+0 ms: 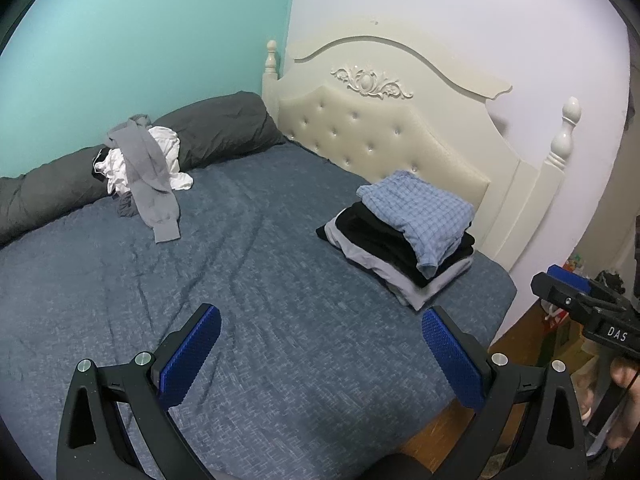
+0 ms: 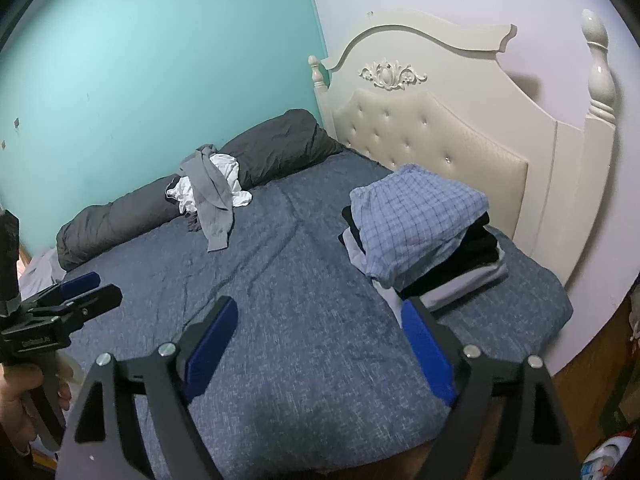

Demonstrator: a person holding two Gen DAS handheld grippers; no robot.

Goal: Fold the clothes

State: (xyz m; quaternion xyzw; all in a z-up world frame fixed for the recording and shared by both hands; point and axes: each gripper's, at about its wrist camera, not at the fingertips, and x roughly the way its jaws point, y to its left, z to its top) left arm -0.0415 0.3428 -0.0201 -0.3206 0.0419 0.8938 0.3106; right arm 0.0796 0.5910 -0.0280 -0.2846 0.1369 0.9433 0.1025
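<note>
Now both my left tongs and right tongs gape empty over the bed; I'd reach for the unfolded pile by the far bolster, gripping one garment only.

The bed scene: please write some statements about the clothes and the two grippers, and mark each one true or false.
1. The blue checked garment lies on top of the folded stack. True.
2. The left gripper holds a grey garment. False: its jaws stand open with nothing between them.
3. The unfolded pile rests against the dark grey rolled duvet. True.
4. The folded stack sits at the foot of the bed. False: it sits close to the cream headboard.
5. The right gripper is shut on the blue sheet. False: it is open and empty.
</note>
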